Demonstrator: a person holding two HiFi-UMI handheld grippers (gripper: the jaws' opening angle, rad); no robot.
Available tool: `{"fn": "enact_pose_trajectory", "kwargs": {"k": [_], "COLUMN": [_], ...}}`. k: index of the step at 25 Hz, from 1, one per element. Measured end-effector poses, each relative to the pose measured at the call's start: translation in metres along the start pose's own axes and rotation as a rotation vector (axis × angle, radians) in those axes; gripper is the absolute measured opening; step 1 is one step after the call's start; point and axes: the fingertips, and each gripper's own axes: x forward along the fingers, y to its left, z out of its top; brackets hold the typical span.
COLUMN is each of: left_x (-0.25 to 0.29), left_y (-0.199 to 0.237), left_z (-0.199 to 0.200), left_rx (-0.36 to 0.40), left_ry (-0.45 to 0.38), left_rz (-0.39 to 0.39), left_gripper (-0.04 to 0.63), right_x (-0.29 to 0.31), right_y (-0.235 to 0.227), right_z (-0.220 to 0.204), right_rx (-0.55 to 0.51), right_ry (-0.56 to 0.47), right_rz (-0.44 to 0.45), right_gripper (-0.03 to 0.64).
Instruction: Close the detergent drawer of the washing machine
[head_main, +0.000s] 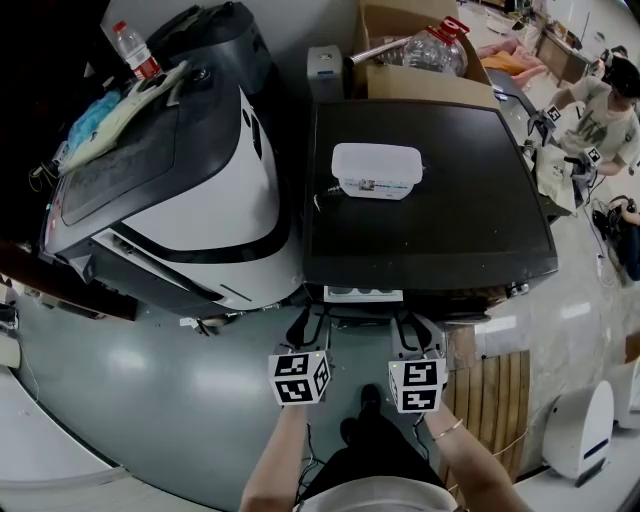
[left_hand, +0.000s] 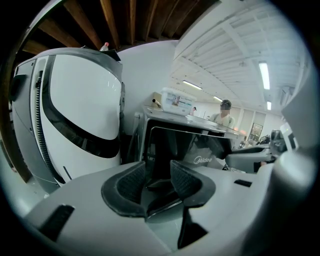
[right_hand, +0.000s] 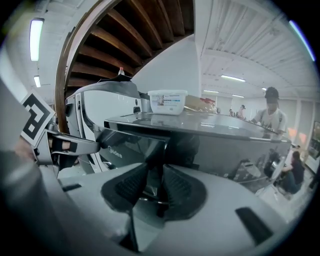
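Far left: a clear bottle (head_main: 133, 48) with a red cap is seen upright on a white and grey machine (head_main: 200, 190), beside a crumpled cloth (head_main: 110, 115). How full the bottle is cannot be told.

Centre: a black washing machine (head_main: 450, 220) is set just right of the white one. A white lidded tub (head_main: 376, 170) rests on its top. The lid is on, so the contents are hidden.

Far side: an open cardboard box (head_main: 420, 80) is noted behind the washer, with a large clear jug (head_main: 432, 48) lying in it.

Near edge of the washer: the detergent drawer (head_main: 363, 293) is seen pulled out a little from the front, toward the left side. It is white, with its compartments open to view from above. What they hold cannot be made out.

Left gripper (head_main: 308, 325) (left_hand: 157, 167): held just near-left of the drawer. Its jaws are parted by a narrow gap and nothing is pinched.

Right gripper (head_main: 415, 335) (right_hand: 156, 170): held just near-right of the drawer. Its jaws are also slightly parted and empty. Contact with the washer front cannot be told for either gripper.

Far right: a seated person (head_main: 605, 110) is noted.
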Motion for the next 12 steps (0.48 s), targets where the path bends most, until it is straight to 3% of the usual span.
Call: {"fn": "enact_pose_trajectory", "kwargs": {"k": [12], "left_x": [0.019], "left_y": [0.005], "left_z": [0.012], "left_rx": [-0.014], "left_ry": [-0.008], "left_rz": [0.006], "left_gripper": [0.135], "right_x": [0.018], "right_y": [-0.007], "right_z": [0.013], "right_rx": [0.007], "right_ry": [-0.006], "right_rz": [-0.019], "right_gripper": [0.104]}}
